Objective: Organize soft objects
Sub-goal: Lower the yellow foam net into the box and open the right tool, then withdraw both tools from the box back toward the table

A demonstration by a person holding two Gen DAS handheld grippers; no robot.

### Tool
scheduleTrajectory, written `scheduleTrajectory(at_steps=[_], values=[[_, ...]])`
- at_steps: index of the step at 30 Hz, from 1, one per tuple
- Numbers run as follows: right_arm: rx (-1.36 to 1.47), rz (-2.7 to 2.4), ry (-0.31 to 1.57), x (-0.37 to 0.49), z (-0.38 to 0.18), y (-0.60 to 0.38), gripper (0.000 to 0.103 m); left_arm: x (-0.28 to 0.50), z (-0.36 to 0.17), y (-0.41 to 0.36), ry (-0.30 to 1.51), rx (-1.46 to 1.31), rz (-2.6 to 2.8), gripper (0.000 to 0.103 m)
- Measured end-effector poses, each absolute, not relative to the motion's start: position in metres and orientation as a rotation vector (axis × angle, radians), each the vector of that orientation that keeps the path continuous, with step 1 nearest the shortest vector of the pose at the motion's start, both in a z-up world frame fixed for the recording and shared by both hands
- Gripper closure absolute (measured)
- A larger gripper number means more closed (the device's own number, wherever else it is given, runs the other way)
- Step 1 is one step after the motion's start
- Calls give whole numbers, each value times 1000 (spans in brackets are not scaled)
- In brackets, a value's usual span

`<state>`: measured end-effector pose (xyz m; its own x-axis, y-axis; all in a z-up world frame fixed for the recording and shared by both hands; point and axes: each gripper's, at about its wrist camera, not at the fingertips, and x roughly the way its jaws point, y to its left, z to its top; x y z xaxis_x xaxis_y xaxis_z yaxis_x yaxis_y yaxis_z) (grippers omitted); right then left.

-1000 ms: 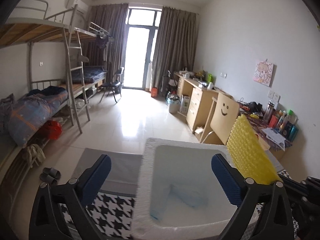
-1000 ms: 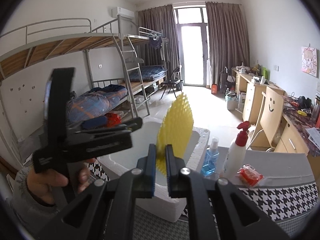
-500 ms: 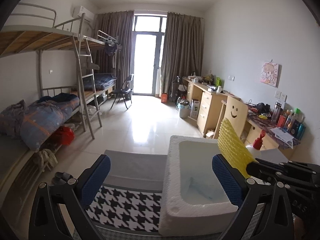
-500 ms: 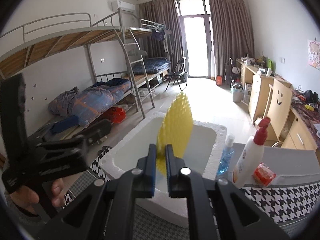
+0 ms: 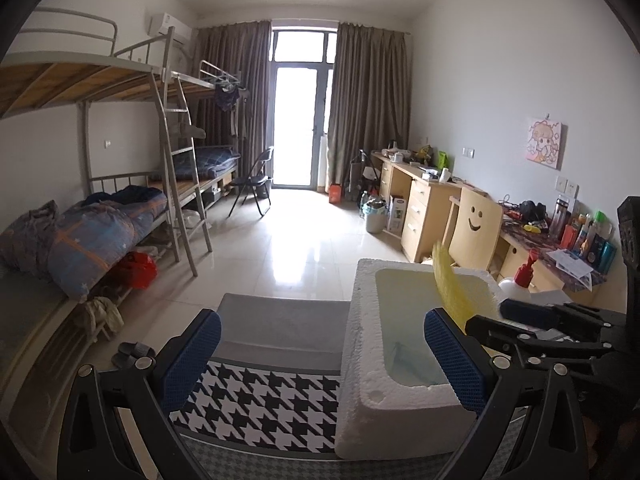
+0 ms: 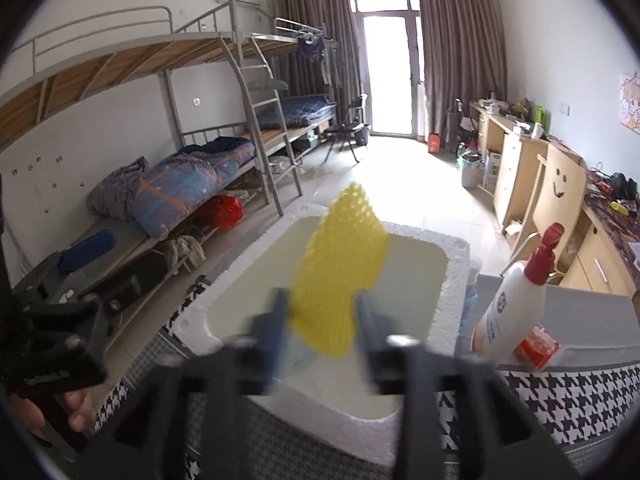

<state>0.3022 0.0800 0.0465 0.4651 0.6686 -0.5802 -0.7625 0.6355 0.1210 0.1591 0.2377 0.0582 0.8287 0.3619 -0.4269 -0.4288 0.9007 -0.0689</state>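
From the left wrist, the left gripper (image 5: 320, 354) stands spread and empty beside the foam box (image 5: 362, 320). From the right wrist, the right gripper (image 6: 320, 322) is opening, blurred; the yellow sponge (image 6: 340, 272) sits loose between its fingers, over the box (image 6: 456, 264).

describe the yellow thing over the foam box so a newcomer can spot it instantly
Start at the white foam box on the houndstooth-covered table. Right above its open cavity, between the opening jaws of the right claw, is the yellow mesh sleeve, a flat, bumpy net sheet. It is the only yellow, netted item there; the pump bottle beside the box is white with a red top.
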Motion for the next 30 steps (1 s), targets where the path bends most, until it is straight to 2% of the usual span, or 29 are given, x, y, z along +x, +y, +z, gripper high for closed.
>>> scheduleTrajectory(at_steps=[1, 2, 13, 15, 17, 20, 30], values=[[-151, 882, 633, 302, 47, 78, 40, 158, 58, 238, 418, -164, 423, 1], [-138, 883, 633, 303, 47, 77, 39, 157, 58, 240, 419, -162, 424, 1], [-130, 889, 624, 298, 52, 72, 37, 154, 60, 239, 425, -160, 439, 1], [-125, 883, 615, 296, 54, 70, 32, 151, 61, 238, 421, -159, 440, 1], [-110, 869, 596, 294, 57, 66, 18, 148, 62, 236, 416, -159, 443, 1], [-98, 835, 569, 289, 61, 59, 6, 144, 62, 231, 419, -148, 441, 1], [-91, 846, 543, 277, 69, 43, 6, 129, 65, 214, 414, -131, 432, 1]])
